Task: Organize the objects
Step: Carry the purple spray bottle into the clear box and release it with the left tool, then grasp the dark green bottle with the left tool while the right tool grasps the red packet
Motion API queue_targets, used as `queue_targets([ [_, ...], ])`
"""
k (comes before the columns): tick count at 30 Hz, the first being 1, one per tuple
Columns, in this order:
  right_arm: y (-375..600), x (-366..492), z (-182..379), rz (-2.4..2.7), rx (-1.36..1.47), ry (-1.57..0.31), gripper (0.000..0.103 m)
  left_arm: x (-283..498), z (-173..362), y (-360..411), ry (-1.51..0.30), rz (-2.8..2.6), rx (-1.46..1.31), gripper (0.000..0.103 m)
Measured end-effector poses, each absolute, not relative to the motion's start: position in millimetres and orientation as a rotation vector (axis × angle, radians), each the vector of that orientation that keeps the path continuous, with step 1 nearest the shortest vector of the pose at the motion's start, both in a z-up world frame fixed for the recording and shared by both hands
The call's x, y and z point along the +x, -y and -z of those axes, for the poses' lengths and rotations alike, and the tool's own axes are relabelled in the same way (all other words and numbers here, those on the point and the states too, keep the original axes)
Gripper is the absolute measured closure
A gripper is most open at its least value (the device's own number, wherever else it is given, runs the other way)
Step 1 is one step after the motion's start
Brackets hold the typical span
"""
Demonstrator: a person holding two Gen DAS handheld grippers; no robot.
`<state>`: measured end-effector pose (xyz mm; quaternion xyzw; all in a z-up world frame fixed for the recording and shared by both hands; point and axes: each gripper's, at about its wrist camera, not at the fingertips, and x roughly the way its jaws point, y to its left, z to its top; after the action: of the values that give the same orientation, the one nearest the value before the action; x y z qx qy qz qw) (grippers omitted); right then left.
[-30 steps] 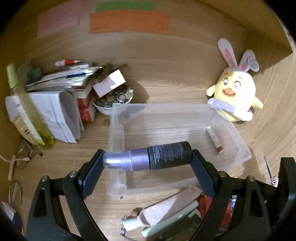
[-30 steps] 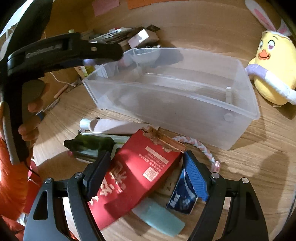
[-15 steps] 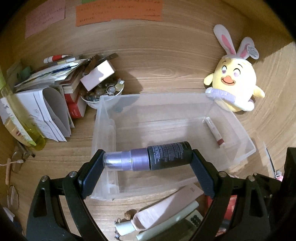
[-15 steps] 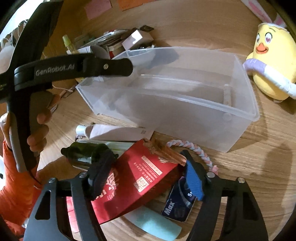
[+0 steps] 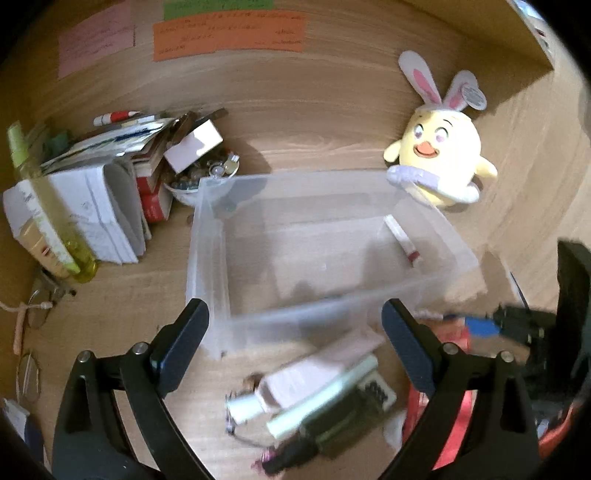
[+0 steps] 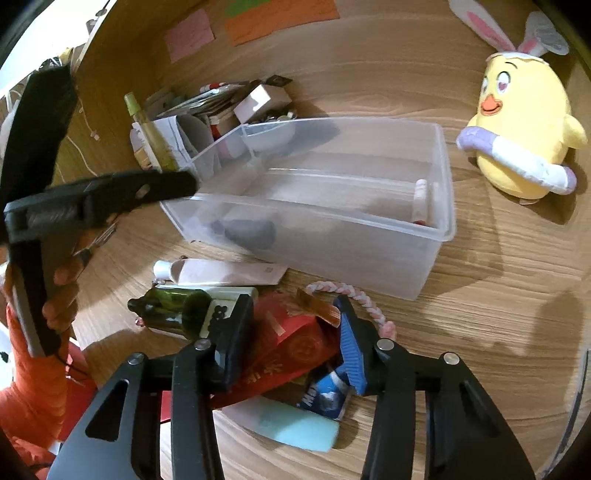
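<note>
wooden desk (image 6: 498, 302) under everything, with coloured paper notes (image 5: 229, 35) stuck on the back panel. clear plastic bin (image 5: 210, 258) at the middle, open at the top, a slim white tube with a red end (image 5: 400, 240) lying against its right wall and a dark blurred shape (image 6: 251, 230) low at its near left corner, too smeared to name. yellow chick toy (image 6: 524, 125) with rabbit ears just beyond the bin's right end. stack of books and papers (image 5: 92, 206) to the left of the bin, a bowl of small bits (image 5: 207, 173) beside it. left gripper (image 5: 295, 321) over the bin's near wall, jaws wide apart with nothing between them. right gripper (image 6: 295, 325) down in the clutter before the bin, jaws closing around a crumpled red packet (image 6: 291, 343), pads pressing its sides. green glass bottle (image 6: 173, 312) just left of that packet, white tube (image 6: 221, 271) behind it, blue packet (image 6: 325, 397) and pale teal bar (image 6: 291, 424) nearer the camera, pink-and-white braided cord (image 6: 354, 295) curling by the right jaw.
</note>
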<state>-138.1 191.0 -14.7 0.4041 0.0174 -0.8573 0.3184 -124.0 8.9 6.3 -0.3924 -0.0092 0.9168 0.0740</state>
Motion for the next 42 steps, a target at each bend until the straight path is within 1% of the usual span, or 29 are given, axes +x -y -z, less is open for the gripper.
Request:
queue_targets([
  [3, -198.2, -140.8, 13.9, 2.286, 1.064, -0.037, 0.062, -105.2, -0.9, -6.8, 0.007, -2.746, -1.179, 0.005],
  [9, -215.0, -147.9, 18.8, 2.281, 1.118, 0.019, 0.059, -79.6, 22.2, -4.8, -0.025, -2.705, -1.246, 0.005],
  [10, -216.9, -148.1, 19.3, 2.285, 1.124, 0.024, 0.054, -77.5, 25.6, -5.0, -0.025, -2.696, -1.255, 0.005],
  [11, -219.1, -148.1, 19.5, 2.289, 1.130, 0.029, 0.046, -75.1, 30.3, -5.6, -0.026, -2.684, -1.266, 0.005],
  [12, -221.0, -147.6, 19.5, 2.292, 1.133, 0.034, 0.042, -73.6, 33.3, -6.6, -0.026, -2.679, -1.272, 0.005],
  [13, -224.0, -146.4, 19.3, 2.296, 1.132, 0.047, 0.035, -72.4, 36.4, -7.7, -0.026, -2.673, -1.279, 0.005],
  [14, -226.3, -145.0, 19.3, 2.296, 1.131, 0.055, 0.032, -71.4, 39.6, -8.6, -0.025, -2.666, -1.287, 0.005],
  [23, -218.4, -133.3, 31.4, 2.236, 1.184, 0.034, 0.031, -74.7, 55.9, -20.4, -0.007, -2.630, -1.313, 0.005],
  [33, -198.6, -136.4, 36.6, 2.232, 1.193, 0.014, 0.031, -73.6, 58.2, -28.5, -0.043, -2.691, -1.245, 0.006],
  [36, -198.6, -135.6, 34.9, 2.248, 1.181, 0.010, 0.035, -73.0, 60.0, -29.0, -0.040, -2.683, -1.244, 0.018],
  [38, -199.5, -134.5, 33.0, 2.260, 1.164, 0.013, 0.041, -73.5, 60.9, -28.9, -0.034, -2.683, -1.245, 0.023],
  [41, -202.8, -133.7, 29.9, 2.270, 1.145, 0.029, 0.046, -73.1, 60.0, -28.5, -0.020, -2.685, -1.241, 0.030],
  [42, -203.5, -133.5, 28.7, 2.272, 1.140, 0.032, 0.047, -72.8, 59.4, -27.6, -0.010, -2.683, -1.240, 0.035],
])
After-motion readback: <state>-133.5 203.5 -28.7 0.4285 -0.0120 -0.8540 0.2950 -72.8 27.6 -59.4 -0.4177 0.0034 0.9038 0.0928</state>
